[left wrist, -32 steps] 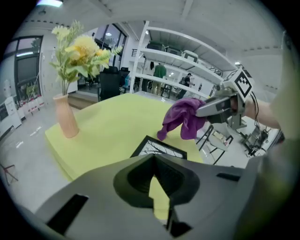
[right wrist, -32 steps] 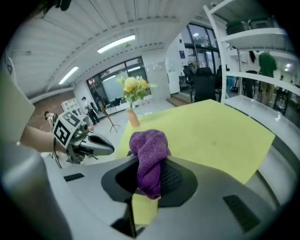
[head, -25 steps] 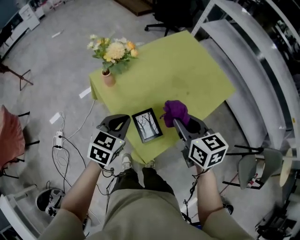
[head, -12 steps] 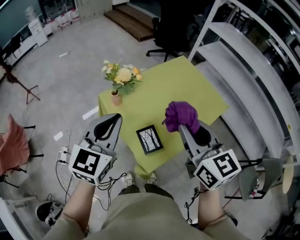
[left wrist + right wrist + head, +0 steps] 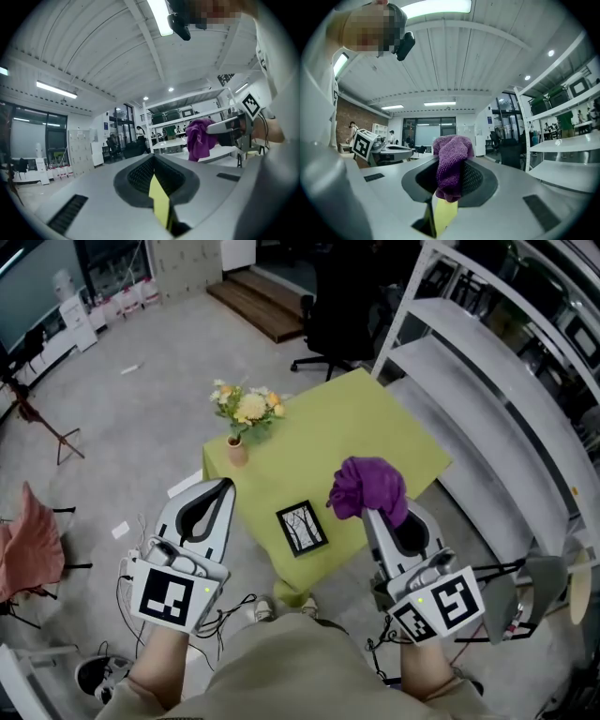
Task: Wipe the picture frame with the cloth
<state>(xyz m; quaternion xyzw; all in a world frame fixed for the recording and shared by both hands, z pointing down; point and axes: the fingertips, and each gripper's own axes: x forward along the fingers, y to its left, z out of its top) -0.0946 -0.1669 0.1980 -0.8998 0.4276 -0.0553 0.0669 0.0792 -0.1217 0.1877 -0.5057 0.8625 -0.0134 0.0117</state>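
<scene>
The small black picture frame (image 5: 302, 528) lies flat near the front edge of the green table (image 5: 375, 418), far below both grippers. My right gripper (image 5: 374, 511) is held high to the right of the frame and is shut on a bunched purple cloth (image 5: 368, 487). In the right gripper view the cloth (image 5: 452, 165) hangs out between the jaws of my right gripper (image 5: 450, 180). My left gripper (image 5: 219, 487) is raised to the left of the frame, beyond the table's edge. Its jaws are shut with nothing in them in the left gripper view (image 5: 155, 162), which looks out at the room.
A small vase of yellow and white flowers (image 5: 244, 413) stands at the table's far left corner. White metal shelving (image 5: 487, 381) runs along the right, and a black office chair (image 5: 328, 324) sits behind the table. Cables (image 5: 131, 531) lie on the floor at the left.
Both grippers have come up and away from the table, so the table and frame look smaller and farther off. The purple cloth stayed in the right gripper.
</scene>
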